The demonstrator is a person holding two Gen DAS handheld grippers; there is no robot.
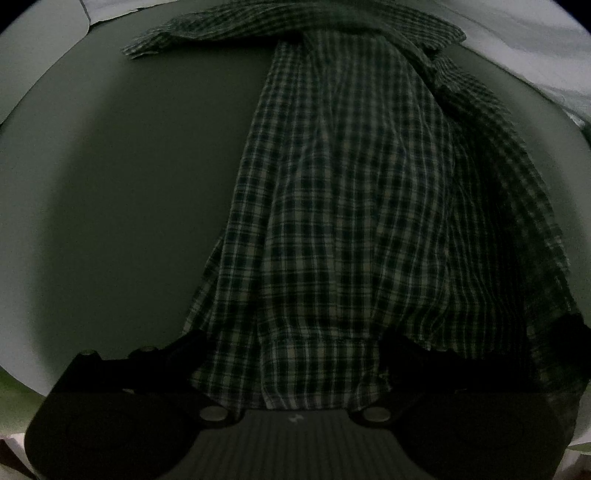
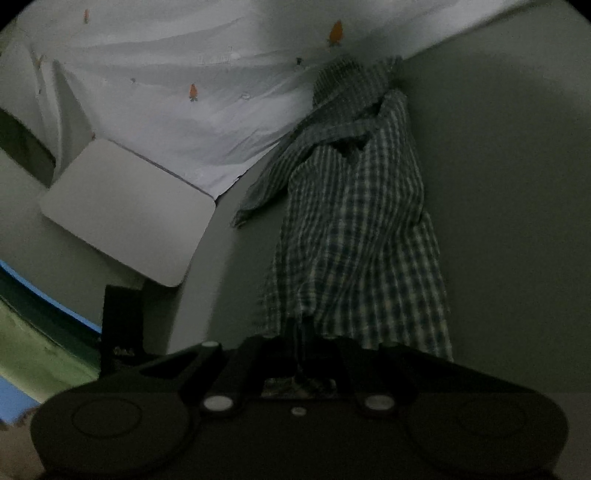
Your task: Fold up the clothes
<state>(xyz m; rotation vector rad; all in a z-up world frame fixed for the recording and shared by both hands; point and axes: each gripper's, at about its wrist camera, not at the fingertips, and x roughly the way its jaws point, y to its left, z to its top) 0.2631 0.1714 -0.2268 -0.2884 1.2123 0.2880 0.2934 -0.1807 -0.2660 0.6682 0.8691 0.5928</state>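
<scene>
Here the light is dim, and a plain grey-green desk (image 1: 129,192) fills most of both views, its top smooth and matt with a curved pale edge on the far left. A green-and-cream checked shirt (image 1: 351,206) lies on it, stretched in a long band from the near edge toward the far side, one sleeve (image 1: 162,40) flung out leftward at the far end and the collar end bunched up there. Beyond the desk, a white cloth (image 2: 177,88) printed with small orange carrot-like motifs (image 2: 336,31) lies rumpled, and a pale rounded-corner slab (image 2: 125,210) rests at the desk's left edge in the right wrist view; past it show a blue strip and a green patch, too blurred to tell what they are. No brand, label or legible writing appears anywhere; a faint light mark on the left tool's ribbed body cannot be read. The left hand-held gripper (image 1: 291,354) points steeply down over the shirt's near hem with its fingers spread wide apart, the checked cloth lying between them but not pinched. The right hand-held gripper (image 2: 299,354) has its fingers drawn together, clamped on a gathered fold of the shirt's near edge, which rises in pleats from the grip.
</scene>
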